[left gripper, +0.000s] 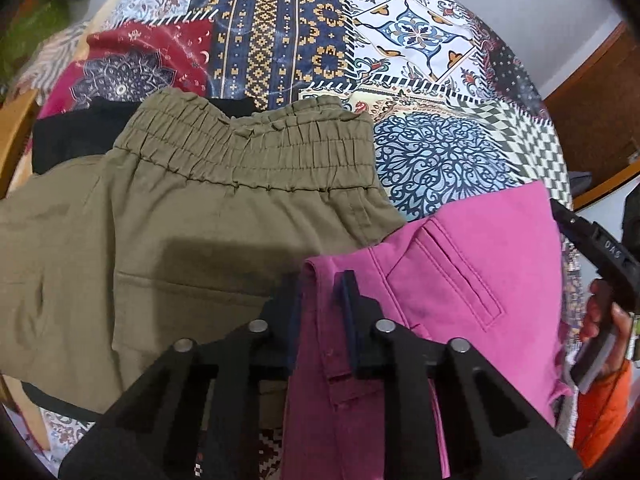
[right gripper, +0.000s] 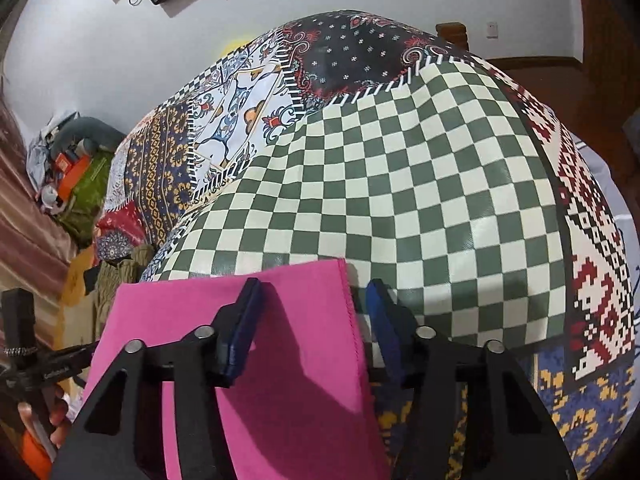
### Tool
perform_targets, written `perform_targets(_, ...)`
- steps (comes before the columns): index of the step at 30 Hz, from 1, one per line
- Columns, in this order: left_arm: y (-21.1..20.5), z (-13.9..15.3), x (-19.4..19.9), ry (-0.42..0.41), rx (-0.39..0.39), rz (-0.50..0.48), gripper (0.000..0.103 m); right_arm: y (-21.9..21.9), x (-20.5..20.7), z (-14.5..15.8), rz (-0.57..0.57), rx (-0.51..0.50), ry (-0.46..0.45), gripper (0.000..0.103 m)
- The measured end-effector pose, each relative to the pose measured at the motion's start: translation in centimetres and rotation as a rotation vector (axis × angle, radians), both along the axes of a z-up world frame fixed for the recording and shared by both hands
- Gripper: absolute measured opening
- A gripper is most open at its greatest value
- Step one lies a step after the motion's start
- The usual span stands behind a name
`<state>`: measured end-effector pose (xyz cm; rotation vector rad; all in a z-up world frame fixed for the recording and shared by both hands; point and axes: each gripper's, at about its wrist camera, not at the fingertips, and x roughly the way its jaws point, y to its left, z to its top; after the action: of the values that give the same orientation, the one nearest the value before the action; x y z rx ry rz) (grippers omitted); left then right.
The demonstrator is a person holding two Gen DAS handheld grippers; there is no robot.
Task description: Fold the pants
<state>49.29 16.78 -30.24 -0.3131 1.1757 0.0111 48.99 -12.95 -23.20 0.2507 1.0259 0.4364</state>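
Observation:
The pink pants [left gripper: 460,264] lie on the patchwork tablecloth [left gripper: 436,148], back pocket facing up. My left gripper [left gripper: 322,284] is shut on the pink waistband edge. In the right wrist view the pink pants [right gripper: 280,360] lie flat under my right gripper [right gripper: 316,292], which is open: its left finger is over the fabric and its right finger is past the hem edge, over the checkered cloth [right gripper: 420,200]. The right gripper body also shows at the right edge of the left wrist view [left gripper: 600,248].
Olive pants [left gripper: 192,208] with an elastic waistband lie left of the pink pair, over a black garment [left gripper: 72,136]. A pile of clutter [right gripper: 72,168] sits on the floor at far left. A wooden edge [left gripper: 600,100] is at the right.

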Motion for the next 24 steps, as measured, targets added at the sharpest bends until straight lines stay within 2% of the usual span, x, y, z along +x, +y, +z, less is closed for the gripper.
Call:
perform_targets(2,-0.1,0.1,-0.1,-0.009,0.021,0.003,0.014,0.2,-0.1,0.2,0.002,-0.001,-0.005,0.022)
perform_targets(3,-0.1,0.2,-0.3,-0.015,0.028,0.004,0.013,0.4,-0.2,0.3,0.008,-0.011,-0.008,0.009)
perform_targets(4,0.0,0.3,-0.4,-0.019,0.028,0.006,0.012,0.6,-0.2,0.5,0.02,-0.028,-0.011,0.006)
perform_targets(7,0.3,0.8,-0.7,-0.027,0.023,0.015,0.01,1.4,-0.5,1.1,0.048,-0.083,-0.041,0.003)
perform_targets(11,0.6,2.9,-1.7,-0.063,0.056,0.026,0.01,1.2,-1.8,3.3,0.063,-0.096,-0.105,0.003)
perform_targets(15,0.7,6.1,-3.2,-0.121,0.088,0.027,0.01,0.3,-3.5,6.5,0.072,-0.089,-0.175,0.003)
perform_targets(17,0.5,8.1,-4.3,-0.158,0.102,0.023,0.003,-0.2,-4.6,8.2,0.079,-0.08,-0.205,0.003)
perform_targets(24,-1.9,14.7,-8.9,-0.273,0.146,-0.036,0.003,-0.9,-10.0,13.9,0.099,-0.082,-0.314,0.003)
